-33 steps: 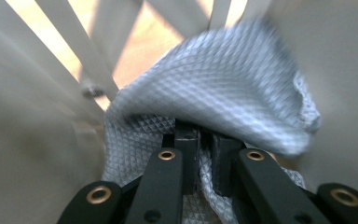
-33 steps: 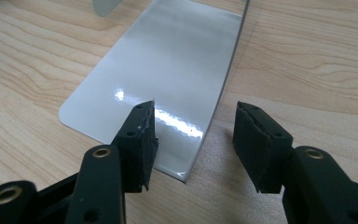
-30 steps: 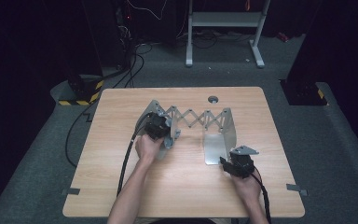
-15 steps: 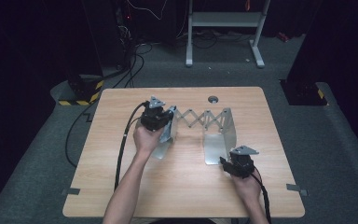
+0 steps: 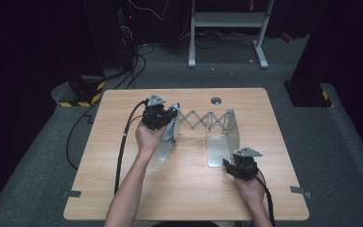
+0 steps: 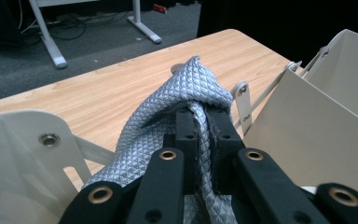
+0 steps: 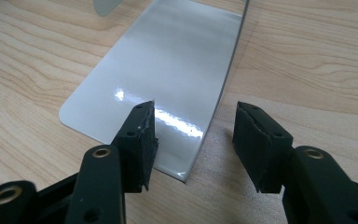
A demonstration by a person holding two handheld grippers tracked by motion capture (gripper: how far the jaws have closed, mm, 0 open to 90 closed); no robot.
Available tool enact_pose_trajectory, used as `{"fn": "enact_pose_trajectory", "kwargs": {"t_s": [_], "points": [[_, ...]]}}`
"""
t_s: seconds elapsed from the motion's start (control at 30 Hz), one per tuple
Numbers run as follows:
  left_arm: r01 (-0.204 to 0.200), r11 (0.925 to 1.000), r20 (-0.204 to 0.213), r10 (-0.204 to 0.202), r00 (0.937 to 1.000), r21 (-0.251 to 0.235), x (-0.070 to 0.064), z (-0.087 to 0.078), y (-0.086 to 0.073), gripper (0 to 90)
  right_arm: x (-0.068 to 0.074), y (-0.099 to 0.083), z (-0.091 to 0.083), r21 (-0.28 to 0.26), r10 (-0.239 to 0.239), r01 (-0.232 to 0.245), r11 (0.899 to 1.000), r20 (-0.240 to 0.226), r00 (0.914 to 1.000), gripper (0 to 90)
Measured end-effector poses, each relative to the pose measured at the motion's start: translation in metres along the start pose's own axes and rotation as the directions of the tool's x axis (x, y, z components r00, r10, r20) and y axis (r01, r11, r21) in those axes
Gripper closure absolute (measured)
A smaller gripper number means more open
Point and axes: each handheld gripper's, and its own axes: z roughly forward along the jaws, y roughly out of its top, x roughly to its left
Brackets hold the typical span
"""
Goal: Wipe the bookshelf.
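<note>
1. High view: the left gripper (image 5: 157,115) hangs over the left end plate of the folding rack (image 5: 203,119) on the counter (image 5: 184,198), carrying a grey cloth (image 5: 169,128) that droops beside that plate. The right gripper (image 5: 242,166) rests low on the counter at the foot of the rack's right plate (image 5: 220,146). Judging by this, the step in hand is bringing the cloth to the rack.
2. Left gripper view: the jaws are pressed together on a fold of the quilted cloth (image 6: 168,116), between two pale plates of the rack (image 6: 23,149). This close grip is not clear from above. The next move likely calls for lowering the cloth between the plates, then releasing it.
3. Right gripper view: the jaws are spread, holding nothing, straddling the edge of the shiny plate (image 7: 168,84) lying flat on the counter (image 7: 307,56). To steady the rack, they would need to close on that edge.
</note>
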Motion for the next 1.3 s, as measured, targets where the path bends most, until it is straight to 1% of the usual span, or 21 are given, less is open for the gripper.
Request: {"fn": "enact_pose_trajectory", "kwargs": {"t_s": [0.07, 0.13, 0.37, 0.4, 0.5, 0.6, 0.67, 0.73, 0.8, 0.87, 1.0, 1.07, 1.1, 1.2, 1.3], "points": [[0.004, 0.9999, -0.007, -0.004, 1.0000, 0.010, 0.002, 0.002, -0.002, 84.4, 0.000, 0.000, 0.000, 0.000, 0.000, 0.000, 1.000, 0.000, 1.0000, 49.4], [-0.008, 0.9996, -0.016, 0.009, 0.9998, 0.028, 0.004, 0.004, -0.004, 84.4, 0.000, 0.000, 0.000, 0.000, 0.000, 0.000, 1.000, 0.000, 1.0000, 49.4], [0.016, 0.9983, -0.021, -0.014, 0.9997, 0.055, 0.011, 0.012, -0.016, 84.4, 0.000, 0.000, 0.000, 0.000, 0.000, 0.000, 1.000, 0.000, 1.0000, 49.4], [0.025, 0.9982, -0.021, -0.024, 0.9995, 0.055, 0.011, 0.013, -0.017, 84.4, 0.000, 0.000, 0.000, 0.000, 0.000, 0.000, 1.000, 0.000, 1.0000, 49.4], [0.021, 0.9969, -0.025, -0.019, 0.9995, 0.076, 0.015, 0.016, -0.022, 84.4, 0.000, 0.000, 0.000, 0.000, 0.000, 0.000, 1.000, 0.000, 1.0000, 49.4], [0.030, 0.9958, -0.034, -0.027, 0.9991, 0.087, 0.018, 0.019, -0.028, 84.4, 0.000, 0.000, 0.000, -0.001, 0.001, -0.001, 1.000, 0.001, 1.0000, 49.4], [0.021, 0.9945, -0.037, -0.017, 0.9992, 0.103, 0.020, 0.021, -0.032, 84.4, 0.000, 0.000, 0.000, -0.001, 0.001, -0.001, 1.000, 0.001, 1.0000, 49.4], [0.033, 0.9931, -0.043, -0.028, 0.9987, 0.112, 0.022, 0.023, -0.036, 84.4, 0.000, 0.000, 0.000, -0.001, 0.000, 0.000, 1.000, 0.001, 1.0000, 49.4], [0.033, 0.9920, -0.044, -0.027, 0.9986, 0.122, 0.023, 0.025, -0.039, 84.4, 0.000, 0.000, 0.000, -0.001, 0.001, -0.001, 1.000, 0.001, 1.0000, 49.4], [0.045, 0.9917, -0.047, -0.040, 0.9981, 0.120, 0.024, 0.026, -0.041, 84.3, 0.000, 0.000, 0.000, -0.001, 0.001, -0.001, 1.000, 0.001, 1.0000, 49.4], [0.023, 0.9891, -0.064, -0.013, 0.9979, 0.146, 0.026, 0.030, -0.048, 84.3, 0.000, 0.000, 0.000, -0.001, 0.000, 0.000, 1.000, 0.001, 1.0000, 49.4], [0.022, 0.9875, -0.069, -0.012, 0.9975, 0.156, 0.028, 0.031, -0.052, 84.4, 0.000, 0.000, 0.000, -0.001, 0.000, 0.000, 1.000, 0.001, 1.0000, 49.4], [0.030, 0.9871, -0.072, -0.019, 0.9972, 0.157, 0.028, 0.032, -0.055, 84.4, 0.001, 0.000, 0.000, 0.000, 0.002, -0.002, 1.000, 0.001, 1.0000, 49.4], [0.028, 0.9829, -0.084, -0.013, 0.9963, 0.182, 0.032, 0.036, -0.062, 84.4, 0.000, 0.000, 0.000, -0.001, -0.001, 0.001, 1.000, 0.001, 1.0000, 49.4], [0.010, 0.9746, -0.105, 0.014, 0.9944, 0.224, 0.034, 0.041, -0.071, 84.4, 0.000, 0.000, 0.000, 0.000, 0.002, -0.002, 1.000, 0.001, 1.0000, 49.4]]}}
